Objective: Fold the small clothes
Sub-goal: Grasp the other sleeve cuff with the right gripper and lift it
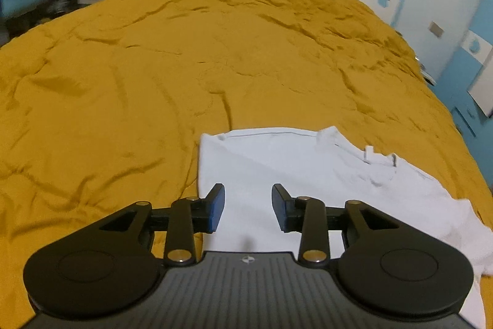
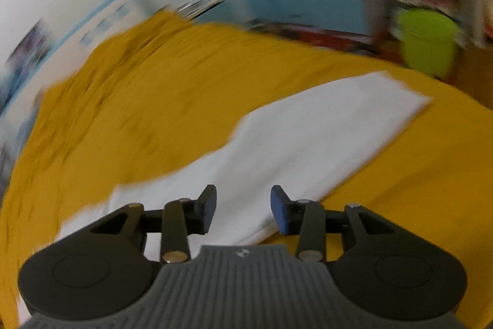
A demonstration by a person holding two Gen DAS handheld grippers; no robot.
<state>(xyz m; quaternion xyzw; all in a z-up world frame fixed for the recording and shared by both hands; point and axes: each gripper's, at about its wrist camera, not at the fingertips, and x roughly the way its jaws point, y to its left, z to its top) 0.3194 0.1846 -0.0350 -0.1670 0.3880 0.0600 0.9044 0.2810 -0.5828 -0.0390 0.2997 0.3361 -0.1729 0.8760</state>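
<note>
white shirt [image 1: 308, 174] on the mustard bedspread [image 1: 107, 82] lies right under my left gripper [image 1: 248, 207], stretching off to the right; jaws part open, empty. right view, blurred: shirt [image 2: 308, 137] runs up-right from under my right gripper [image 2: 243, 210], jaws also apart, empty.

White garment [image 1: 277, 174] lay on the mustard-yellow bedcover [image 1: 123, 82], partly folded with a straight crisp left edge and stitched hem along the far side; right portion rumpled; right wrist view was blurred, showed it [image 2: 308, 144] as a long flat strip.
</note>
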